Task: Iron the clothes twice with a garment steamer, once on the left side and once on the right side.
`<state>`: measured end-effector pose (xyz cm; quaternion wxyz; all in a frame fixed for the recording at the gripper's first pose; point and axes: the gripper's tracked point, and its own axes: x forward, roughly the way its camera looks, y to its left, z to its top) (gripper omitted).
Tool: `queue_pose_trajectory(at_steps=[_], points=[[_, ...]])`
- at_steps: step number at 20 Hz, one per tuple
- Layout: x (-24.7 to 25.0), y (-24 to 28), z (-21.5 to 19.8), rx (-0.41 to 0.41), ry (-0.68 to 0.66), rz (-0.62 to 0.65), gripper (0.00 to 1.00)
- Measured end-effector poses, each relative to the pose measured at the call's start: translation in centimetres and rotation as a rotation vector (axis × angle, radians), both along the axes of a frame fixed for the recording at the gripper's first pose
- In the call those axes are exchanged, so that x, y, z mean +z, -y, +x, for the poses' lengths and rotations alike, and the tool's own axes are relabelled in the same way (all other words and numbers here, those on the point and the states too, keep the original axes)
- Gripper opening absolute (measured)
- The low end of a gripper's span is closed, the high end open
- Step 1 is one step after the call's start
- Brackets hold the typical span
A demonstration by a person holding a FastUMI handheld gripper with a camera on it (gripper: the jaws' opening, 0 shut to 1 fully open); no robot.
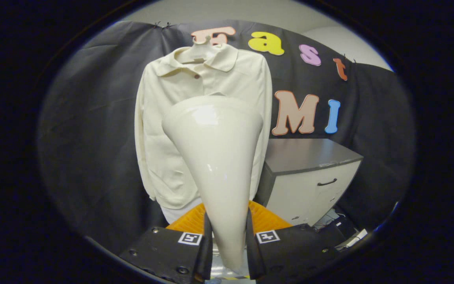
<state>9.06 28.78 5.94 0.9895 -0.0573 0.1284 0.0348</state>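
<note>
The gripper (229,244) is clenched on the narrow lower end of a glossy cream-white, cone-shaped plastic garment steamer (215,157); both fingers (205,244) press against its sides, one on each flank. The steamer widens upward from the fingers to a broad rounded head, which sits in front of the chest and middle of the garment.

The cream, long-sleeved collared cloth shirt (160,130) hangs on a pale hanger (203,41) against the black cloth wall (93,118), buttoned at the neck, sleeves straight down, hem loose. Whether the steamer head touches the fabric cannot be told; it looks close, roughly centred, slightly toward the shirt's right half as seen here.

Beyond the fingers, under the hem, lies an orange ribbed item (266,219), hard to identify. Beside the shirt stands a white cabinet with a dark grey top and a black drawer handle (309,181), with cables on the floor near its base.

Handling judgement: the steamer is a rigid, smooth, slick shell, so the hold at the thin neck could slip or twist; a firm squeeze at the narrow end is the right spot. The top-heavy head will lever against the fingers. The shirt is soft, light, free-hanging, and will likely swing away if pushed hard. Neither side pass looks finished.
</note>
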Motion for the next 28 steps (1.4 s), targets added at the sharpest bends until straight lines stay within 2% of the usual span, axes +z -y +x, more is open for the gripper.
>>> queue_pose_trajectory(at_steps=[8,11,14,21,28], points=[[8.5,3.3,-4.4,0.037,0.212,0.064,0.35],[9.6,4.2,-6.3,0.108,0.239,0.048,0.35],[10.0,7.2,-6.8,0.071,0.258,0.045,0.35],[8.5,12.2,-8.9,-0.022,0.207,0.028,0.35],[8.1,11.8,-8.5,-0.039,0.197,0.076,0.36]])
